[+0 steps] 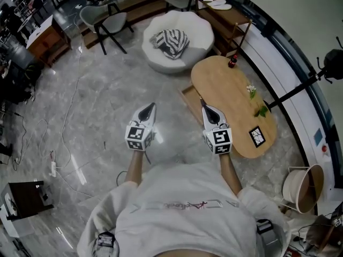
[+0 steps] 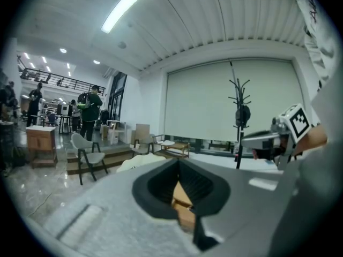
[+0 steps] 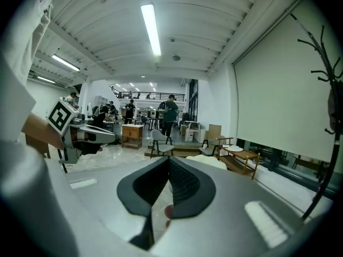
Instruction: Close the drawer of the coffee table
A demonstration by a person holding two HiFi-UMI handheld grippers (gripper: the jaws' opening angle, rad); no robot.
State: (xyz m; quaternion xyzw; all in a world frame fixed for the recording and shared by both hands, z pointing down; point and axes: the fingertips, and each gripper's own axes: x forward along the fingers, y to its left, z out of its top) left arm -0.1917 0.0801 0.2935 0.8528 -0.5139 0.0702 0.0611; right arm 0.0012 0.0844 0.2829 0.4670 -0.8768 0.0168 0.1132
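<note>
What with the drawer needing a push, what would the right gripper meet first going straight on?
Probably the open drawer, which lies just at the tip of the shut right gripper beside the table. Height is unclear, so it might pass over it.

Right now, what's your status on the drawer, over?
Left gripper shut, empty. Right gripper shut, empty. Drawer of the coffee table stands open, just ahead of the right gripper. Nothing seen in the way.

The grey, black-padded right tongs (image 3: 169, 165) are pressed together, empty; the left tongs (image 3: 110, 137), bearing a marker cube, hover to their left.
</note>
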